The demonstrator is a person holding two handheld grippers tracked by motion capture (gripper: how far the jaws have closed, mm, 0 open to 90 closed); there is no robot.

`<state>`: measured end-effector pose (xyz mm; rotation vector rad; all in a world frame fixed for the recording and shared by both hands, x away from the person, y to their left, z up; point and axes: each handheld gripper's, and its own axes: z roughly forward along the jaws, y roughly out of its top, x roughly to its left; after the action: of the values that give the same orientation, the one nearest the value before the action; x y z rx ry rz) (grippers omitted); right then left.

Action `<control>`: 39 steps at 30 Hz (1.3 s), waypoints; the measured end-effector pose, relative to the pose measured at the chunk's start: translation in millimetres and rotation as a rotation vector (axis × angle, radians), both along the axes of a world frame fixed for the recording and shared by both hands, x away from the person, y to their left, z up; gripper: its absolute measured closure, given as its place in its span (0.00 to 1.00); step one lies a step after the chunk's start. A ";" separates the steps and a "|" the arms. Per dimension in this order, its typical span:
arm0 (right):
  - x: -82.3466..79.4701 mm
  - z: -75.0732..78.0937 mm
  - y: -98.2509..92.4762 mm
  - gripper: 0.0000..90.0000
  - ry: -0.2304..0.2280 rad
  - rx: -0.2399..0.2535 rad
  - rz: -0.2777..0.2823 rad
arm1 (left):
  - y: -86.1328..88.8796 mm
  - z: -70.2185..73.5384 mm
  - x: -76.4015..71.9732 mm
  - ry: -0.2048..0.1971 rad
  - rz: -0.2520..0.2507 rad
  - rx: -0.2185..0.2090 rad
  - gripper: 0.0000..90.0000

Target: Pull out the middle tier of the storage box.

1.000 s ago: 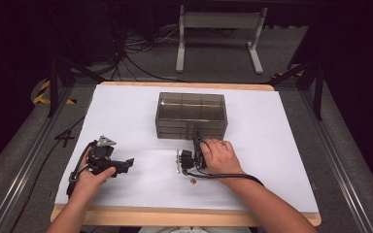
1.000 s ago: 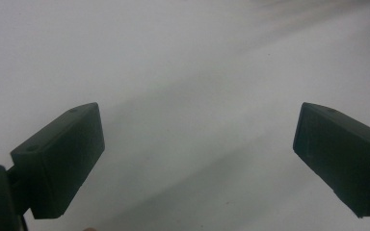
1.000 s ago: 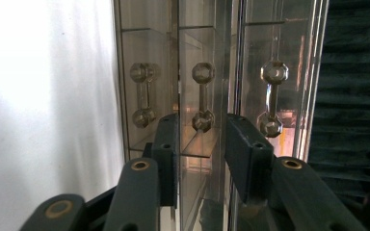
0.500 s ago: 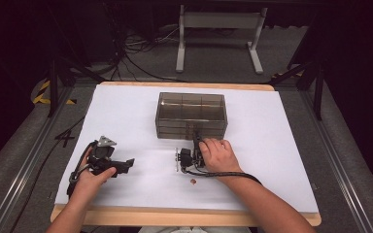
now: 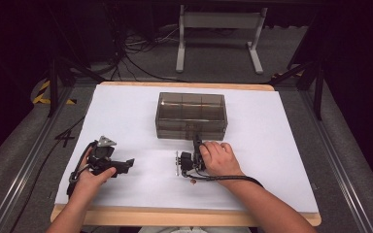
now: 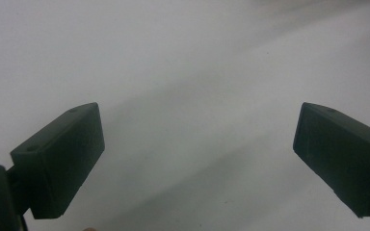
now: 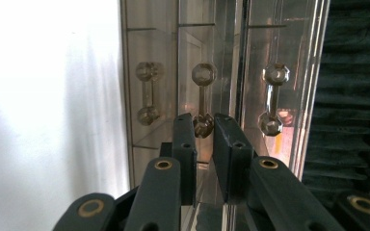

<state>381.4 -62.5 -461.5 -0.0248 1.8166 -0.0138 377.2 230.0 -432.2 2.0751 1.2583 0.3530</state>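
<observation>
— Any writing, label or number you can read here?
— None. The clear box [image 5: 191, 115] carries no lettering on its walls, and the white sheet [image 5: 126, 111] covering the tabletop is blank from edge to edge
— The yellow and black stripes on the floor [image 5: 46, 92] beyond the table's far left corner?
— Only a striped hazard marking, with no words on it
</observation>
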 end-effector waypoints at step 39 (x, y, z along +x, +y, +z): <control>-19.9 5.9 -12.4 0.80 0.011 0.050 0.049 | -1.5 -1.0 0.2 0.004 0.000 -0.002 0.05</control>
<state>361.4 -74.9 -455.6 -0.0338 1.8261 0.0664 377.4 228.5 -433.2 2.0755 1.2605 0.3471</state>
